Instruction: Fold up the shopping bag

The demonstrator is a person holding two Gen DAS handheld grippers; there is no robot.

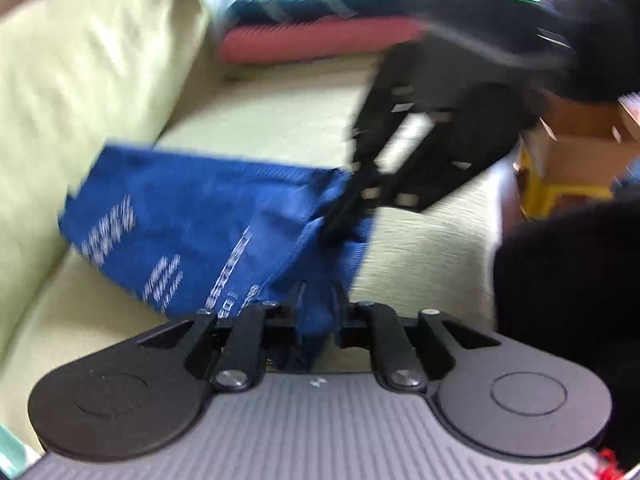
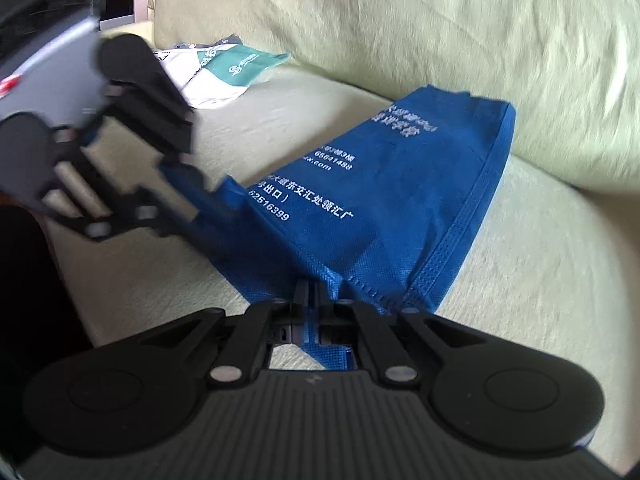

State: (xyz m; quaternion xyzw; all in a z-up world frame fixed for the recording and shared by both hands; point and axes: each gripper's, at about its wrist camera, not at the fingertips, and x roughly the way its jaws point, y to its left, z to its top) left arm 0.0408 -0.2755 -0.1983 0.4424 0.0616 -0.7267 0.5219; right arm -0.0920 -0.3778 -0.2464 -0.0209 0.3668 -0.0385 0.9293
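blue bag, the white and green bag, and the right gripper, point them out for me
blue bag (image 2: 384, 200), right wrist view, on its printed face
white and green bag (image 2: 224, 76), right wrist view, on its middle
right gripper (image 2: 311, 294), right wrist view, between its fingertips, shut on the bag's cloth

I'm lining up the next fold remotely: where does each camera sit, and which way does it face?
Left wrist: on the left claw, looking down along it at the blue bag on the green sofa; the right claw shows opposite.
Right wrist: on the right claw, facing the sofa back; the left claw shows at left.
Shared: the bag, gripped by both claws.
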